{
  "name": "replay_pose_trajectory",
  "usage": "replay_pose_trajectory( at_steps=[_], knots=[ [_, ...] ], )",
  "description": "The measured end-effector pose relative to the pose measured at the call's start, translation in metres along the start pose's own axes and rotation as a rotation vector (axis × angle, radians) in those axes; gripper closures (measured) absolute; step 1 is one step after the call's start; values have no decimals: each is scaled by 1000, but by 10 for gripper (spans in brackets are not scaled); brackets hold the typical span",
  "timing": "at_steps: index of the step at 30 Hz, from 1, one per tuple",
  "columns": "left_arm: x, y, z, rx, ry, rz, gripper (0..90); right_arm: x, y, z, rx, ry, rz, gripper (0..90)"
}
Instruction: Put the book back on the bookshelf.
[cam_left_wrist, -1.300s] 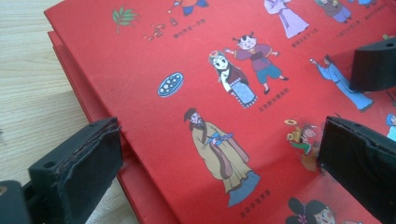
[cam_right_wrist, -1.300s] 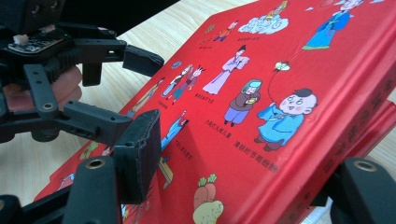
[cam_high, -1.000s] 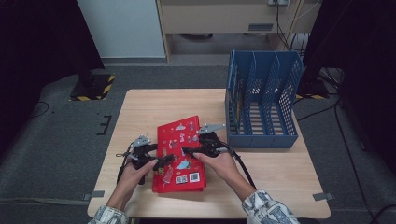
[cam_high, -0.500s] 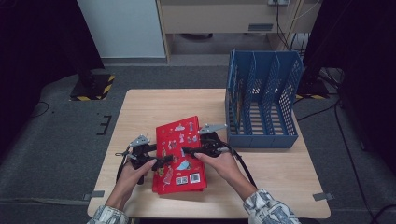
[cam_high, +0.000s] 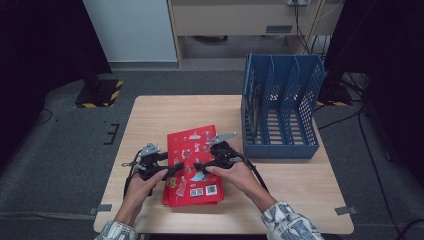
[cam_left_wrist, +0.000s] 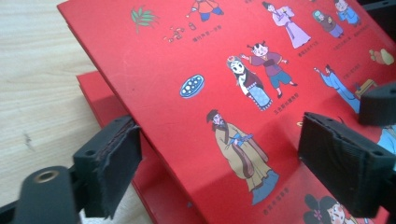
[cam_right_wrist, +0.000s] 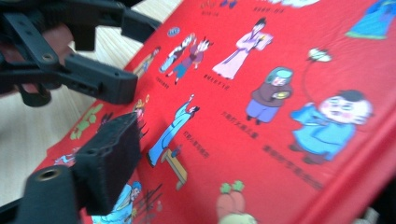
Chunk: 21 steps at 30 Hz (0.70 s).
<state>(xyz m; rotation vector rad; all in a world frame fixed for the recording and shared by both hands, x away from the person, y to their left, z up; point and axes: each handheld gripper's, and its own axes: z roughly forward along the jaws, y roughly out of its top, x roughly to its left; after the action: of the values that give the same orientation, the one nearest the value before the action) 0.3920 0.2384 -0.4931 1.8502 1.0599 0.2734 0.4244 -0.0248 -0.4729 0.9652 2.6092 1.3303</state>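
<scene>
A red picture book (cam_high: 192, 160) lies on the wooden table (cam_high: 300, 185), on top of a second red book (cam_left_wrist: 112, 107). Its left edge is tilted up off the lower one. My left gripper (cam_left_wrist: 229, 154) straddles that raised edge, one pad (cam_left_wrist: 109, 165) below at the edge and the other (cam_left_wrist: 343, 161) above the cover. Its jaws have just been closing, with a gap still visible. My right gripper (cam_high: 200, 166) reaches over the book's right side. One pad (cam_right_wrist: 109, 158) hovers over the cover and the other jaw is hidden. Its jaws have just been opening.
A blue slotted file rack (cam_high: 280, 110) stands upright at the table's right rear, close to the book's far corner. Both hands come in from the table's front edge. Dark floor surrounds the table.
</scene>
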Motion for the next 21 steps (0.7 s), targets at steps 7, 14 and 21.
replay_pose_trajectory(
  at_steps=[7,14,21],
  knots=[
    [3,10,-5,-39,23,-7,210,0,13,-3,3,-32,-31,133],
    [3,26,-10,-56,43,12,270,1,24,-6,-3,-78,-59,124],
    [4,34,-8,-48,49,25,271,-6,27,-4,-3,-77,-49,121]
  ],
)
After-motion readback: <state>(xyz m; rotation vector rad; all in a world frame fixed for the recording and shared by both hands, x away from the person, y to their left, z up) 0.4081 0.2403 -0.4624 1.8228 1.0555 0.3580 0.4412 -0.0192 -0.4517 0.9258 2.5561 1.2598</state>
